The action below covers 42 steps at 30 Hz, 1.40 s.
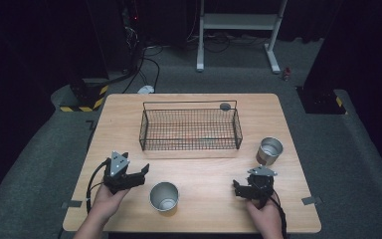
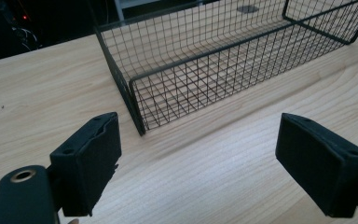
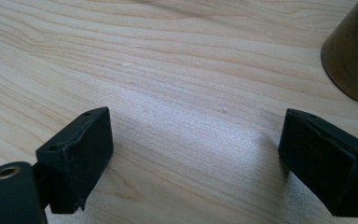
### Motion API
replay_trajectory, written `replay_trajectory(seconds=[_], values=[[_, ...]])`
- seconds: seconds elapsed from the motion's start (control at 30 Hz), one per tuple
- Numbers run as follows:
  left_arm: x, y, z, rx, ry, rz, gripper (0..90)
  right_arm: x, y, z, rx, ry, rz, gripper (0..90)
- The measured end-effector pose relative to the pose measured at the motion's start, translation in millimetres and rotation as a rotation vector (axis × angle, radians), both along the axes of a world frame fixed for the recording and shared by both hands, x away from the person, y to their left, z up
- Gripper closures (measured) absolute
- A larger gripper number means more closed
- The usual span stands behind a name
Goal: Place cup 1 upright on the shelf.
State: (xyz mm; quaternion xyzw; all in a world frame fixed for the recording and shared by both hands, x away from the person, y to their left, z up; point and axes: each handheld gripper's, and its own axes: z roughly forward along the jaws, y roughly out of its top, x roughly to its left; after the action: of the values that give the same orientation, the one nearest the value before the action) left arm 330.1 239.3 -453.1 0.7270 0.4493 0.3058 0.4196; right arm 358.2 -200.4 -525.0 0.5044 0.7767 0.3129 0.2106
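Right gripper view | metal cup point(image 3: 352, 56) cut off at edge | both claws wide open, empty

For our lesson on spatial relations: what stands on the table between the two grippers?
A steel cup, upright, stands between the left gripper and the right gripper, touching neither; the high view shows this.

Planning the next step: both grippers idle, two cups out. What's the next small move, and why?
Probably swing the left gripper right and down so its jaws straddle the near shiny steel cup. Its jaws stand open with nothing between them, and its own view faces the black wire basket corner rather than the cup. The cup stands upright on the light wooden table, just beside that gripper.
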Motion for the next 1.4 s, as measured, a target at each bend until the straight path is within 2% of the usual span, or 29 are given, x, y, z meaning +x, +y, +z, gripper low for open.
replay_trajectory(seconds=[0.23,0.37,0.53,0.6,0.7,0.73,0.77,0.93,1.03,1.2,1.23,1.3,1.4], values=[[-9.2,4.2,8.2,-0.043,-0.009,-0.034,12.7,2.3,0.9,-0.1,0.002,0.002,0.003,9.9],[-15.9,4.9,15.6,-0.105,-0.024,-0.105,7.9,2.3,1.1,0.0,0.003,0.002,0.003,9.9],[-21.1,-0.2,25.1,-0.134,-0.047,-0.162,5.9,1.7,1.0,0.1,-0.002,0.000,0.001,10.2],[-24.1,-2.5,25.7,-0.168,-0.043,-0.206,3.4,1.4,1.1,0.1,-0.002,0.000,-0.002,10.2],[-28.1,-8.0,26.0,-0.182,-0.027,-0.249,1.8,1.8,0.9,0.0,-0.003,-0.001,0.001,10.1],[-28.1,-8.0,26.0,-0.182,-0.027,-0.249,0.4,1.8,0.9,0.0,-0.003,-0.001,0.001,10.1],[-31.5,-12.0,25.4,-0.191,-0.023,-0.283,0.6,2.4,1.4,-0.1,0.000,-0.001,-0.001,10.1],[-37.9,-21.2,26.2,-0.174,-0.035,-0.311,0.6,2.7,1.9,-0.1,-0.001,-0.001,-0.004,10.2],[-39.2,-31.5,28.8,-0.193,-0.038,-0.357,0.6,2.2,2.1,0.0,-0.003,0.000,-0.006,10.3],[-43.4,-39.9,26.9,-0.203,-0.041,-0.384,0.6,2.1,1.7,0.0,-0.006,-0.003,-0.005,10.4],[-44.8,-41.8,25.4,-0.198,-0.036,-0.396,0.6,2.1,1.7,0.0,-0.006,-0.003,-0.005,10.4],[-47.6,-49.9,19.9,-0.157,-0.021,-0.409,0.6,2.0,1.8,0.1,-0.004,-0.002,-0.006,10.3],[-50.1,-55.9,16.8,-0.160,-0.011,-0.425,0.2,2.0,1.7,0.1,-0.005,-0.003,-0.004,10.4]])
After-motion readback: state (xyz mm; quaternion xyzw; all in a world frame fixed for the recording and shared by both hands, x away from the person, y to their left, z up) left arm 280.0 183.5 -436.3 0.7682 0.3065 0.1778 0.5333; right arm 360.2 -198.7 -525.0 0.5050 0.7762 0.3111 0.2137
